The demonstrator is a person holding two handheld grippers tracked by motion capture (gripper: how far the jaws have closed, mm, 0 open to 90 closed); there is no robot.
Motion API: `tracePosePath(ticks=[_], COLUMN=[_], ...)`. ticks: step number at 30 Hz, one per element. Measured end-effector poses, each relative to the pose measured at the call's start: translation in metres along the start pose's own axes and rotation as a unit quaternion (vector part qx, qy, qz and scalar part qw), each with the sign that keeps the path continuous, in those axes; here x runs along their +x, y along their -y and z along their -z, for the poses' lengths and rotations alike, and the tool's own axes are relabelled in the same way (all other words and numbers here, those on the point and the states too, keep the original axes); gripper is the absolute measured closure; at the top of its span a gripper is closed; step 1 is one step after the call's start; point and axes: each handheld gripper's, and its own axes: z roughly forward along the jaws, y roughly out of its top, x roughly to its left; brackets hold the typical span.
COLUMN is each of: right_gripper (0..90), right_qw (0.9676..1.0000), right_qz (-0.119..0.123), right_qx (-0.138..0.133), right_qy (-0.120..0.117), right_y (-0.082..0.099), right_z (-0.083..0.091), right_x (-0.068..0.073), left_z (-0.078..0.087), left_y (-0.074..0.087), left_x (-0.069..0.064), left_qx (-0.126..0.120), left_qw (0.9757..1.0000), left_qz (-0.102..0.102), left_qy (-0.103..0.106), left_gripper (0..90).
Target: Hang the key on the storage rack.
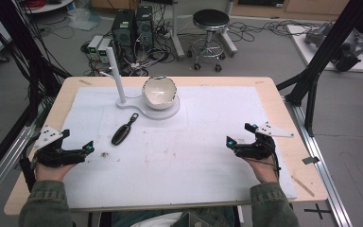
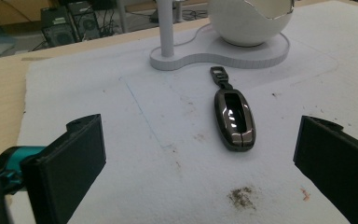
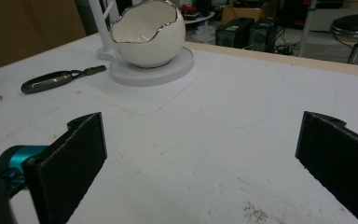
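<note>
A dark glossy key fob (image 1: 124,130) with a metal loop lies flat on the white mat (image 1: 194,156), left of centre. Behind it stands a white eggshell-shaped bowl (image 1: 159,92) on a white base (image 1: 166,113) with an upright post (image 1: 116,71). My left gripper (image 1: 79,140) rests near the mat's left edge, open and holding nothing. In the left gripper view the key fob (image 2: 234,119) lies ahead of the wide-apart jaws, nearer the right one. My right gripper (image 1: 239,134) sits open at the right. Its view shows the bowl (image 3: 148,33) and the key fob (image 3: 51,80) far off.
A small dirt spot (image 1: 104,154) marks the mat near my left gripper. Bare wooden table (image 1: 298,156) borders the mat. Beyond the far edge stand computer towers (image 1: 132,26) and a stool (image 1: 211,21). Black frame bars (image 1: 321,52) rise at the right.
</note>
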Motion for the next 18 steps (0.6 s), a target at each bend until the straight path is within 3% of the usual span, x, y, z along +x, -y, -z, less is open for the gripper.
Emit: tracePosePath(ticks=[18], right_gripper=[0.8], right_qw=[0.9999], right_qz=[-0.011], right_qx=[0.004], right_qy=[-0.001], right_y=[0.0015], right_z=[0.0010], right_x=[-0.0021], left_z=[-0.0009], left_y=[-0.0001], left_x=[0.0003], left_qx=[0.001], left_qw=[1.0000], left_qz=[-0.001], left_qy=[0.002], left_gripper=[2.5])
